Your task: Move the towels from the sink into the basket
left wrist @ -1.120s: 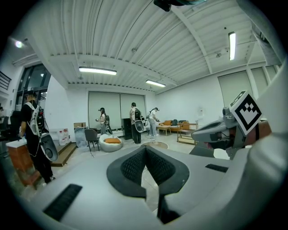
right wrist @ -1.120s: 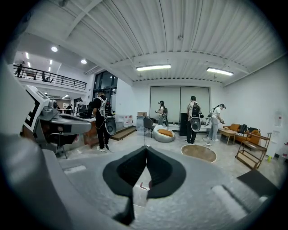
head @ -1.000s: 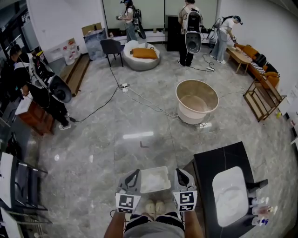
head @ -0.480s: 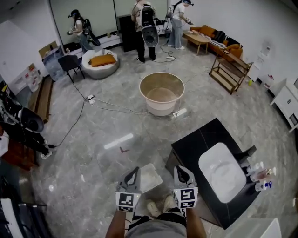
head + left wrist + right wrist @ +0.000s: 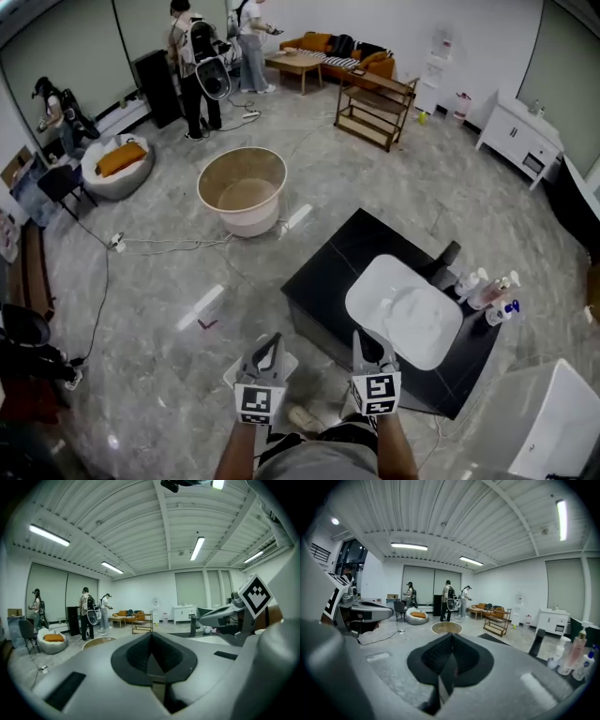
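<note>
Tub (image 5: 242, 190): round, beige, smooth-walled; upper left of centre, standing on the floor.
Floor (image 5: 141, 309): glossy grey marbled tile with cables trailing across it; open white-walled room, people at the top left.
Left gripper (image 5: 268, 343): bottom centre, jaws pressed together, nothing between them.
Basket (image 5: 292, 362): white, rectangular, low on the floor at bottom centre, mostly covered.
Right gripper (image 5: 367, 339): just right of it, jaws closed together, empty.
Counter (image 5: 328, 272): black flat slab, right of centre.
Sink (image 5: 361, 291): white, oval, smooth, set in the slab.
Towels (image 5: 417, 314): white crumpled lump lying in the basin.
Bottles (image 5: 487, 292): clear plastic pump bottles on the slab's right edge.
</note>
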### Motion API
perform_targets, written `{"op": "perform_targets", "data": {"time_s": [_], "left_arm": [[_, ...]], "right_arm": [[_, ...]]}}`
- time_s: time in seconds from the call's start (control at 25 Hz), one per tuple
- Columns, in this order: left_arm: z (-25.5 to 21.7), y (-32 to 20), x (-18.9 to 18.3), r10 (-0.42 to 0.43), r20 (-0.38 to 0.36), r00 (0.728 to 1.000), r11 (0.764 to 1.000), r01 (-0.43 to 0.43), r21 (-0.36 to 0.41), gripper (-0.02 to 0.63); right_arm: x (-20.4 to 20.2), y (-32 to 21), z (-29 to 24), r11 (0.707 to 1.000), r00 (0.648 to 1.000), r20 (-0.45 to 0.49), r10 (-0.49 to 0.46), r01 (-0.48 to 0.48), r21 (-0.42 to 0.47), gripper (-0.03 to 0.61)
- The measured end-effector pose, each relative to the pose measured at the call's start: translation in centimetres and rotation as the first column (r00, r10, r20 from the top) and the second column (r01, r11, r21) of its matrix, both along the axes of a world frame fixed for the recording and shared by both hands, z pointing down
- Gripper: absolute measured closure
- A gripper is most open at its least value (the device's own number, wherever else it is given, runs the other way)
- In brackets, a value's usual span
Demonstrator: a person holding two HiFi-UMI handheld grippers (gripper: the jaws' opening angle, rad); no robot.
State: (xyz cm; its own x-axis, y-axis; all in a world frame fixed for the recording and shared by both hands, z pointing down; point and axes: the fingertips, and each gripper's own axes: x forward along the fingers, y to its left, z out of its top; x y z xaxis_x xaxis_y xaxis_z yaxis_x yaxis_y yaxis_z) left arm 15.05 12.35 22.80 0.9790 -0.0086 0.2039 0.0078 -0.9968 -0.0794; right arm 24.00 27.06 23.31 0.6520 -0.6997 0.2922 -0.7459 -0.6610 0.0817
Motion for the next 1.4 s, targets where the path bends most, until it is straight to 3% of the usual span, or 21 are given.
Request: {"op": "perform_targets", "data": {"time_s": [0.36,0.72,1.08,1.4], "left_arm": [[1.0,9.7,8.0,0.205,0.017,0.979,0.978,-0.205,0.025,0.604],[3.0,18.8,14.6,0.310,0.073,0.948,0.950,-0.312,0.024,0.604],[8.1,25.7,20.3,0.369,0.122,0.921,0.929,-0.371,-0.004,0.604],[12.5,27.6,25.0,0.365,0.178,0.914,0.929,-0.368,-0.017,0.604]], "right_arm": [[5.2,11.0,0.8,0.981,0.981,0.017,0.195,-0.195,-0.004,0.577],[11.0,20.6,3.1,0.954,0.953,0.059,0.298,-0.297,-0.030,0.577],[15.6,26.1,8.7,0.947,0.940,0.120,0.318,-0.311,-0.077,0.577],[19.9,27.3,13.7,0.955,0.941,0.174,0.290,-0.272,-0.121,0.577]]}}
